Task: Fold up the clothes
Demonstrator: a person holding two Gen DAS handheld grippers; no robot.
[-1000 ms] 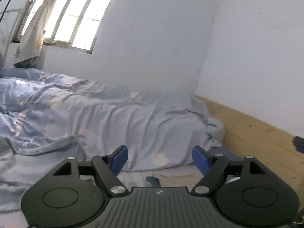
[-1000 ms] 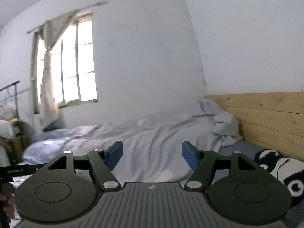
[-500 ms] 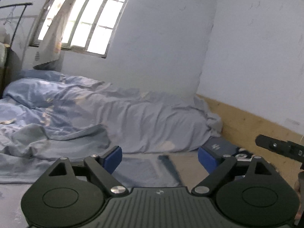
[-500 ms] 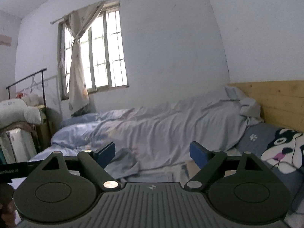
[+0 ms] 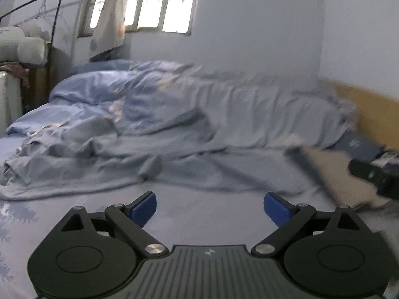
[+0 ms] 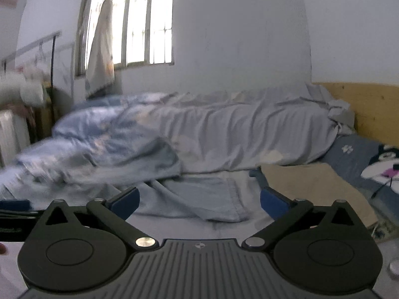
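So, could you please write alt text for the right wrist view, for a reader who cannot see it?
The open right gripper, empty, points over a bed at a crumpled light blue garment lying on the sheet. A folded beige cloth lies to its right, a bunched pale blue duvet behind, under a bright barred window.

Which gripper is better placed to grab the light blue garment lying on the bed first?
Probably the right gripper: the light blue garment lies flat just ahead of its open jaws. The left gripper, also open, has mostly bare sheet ahead.
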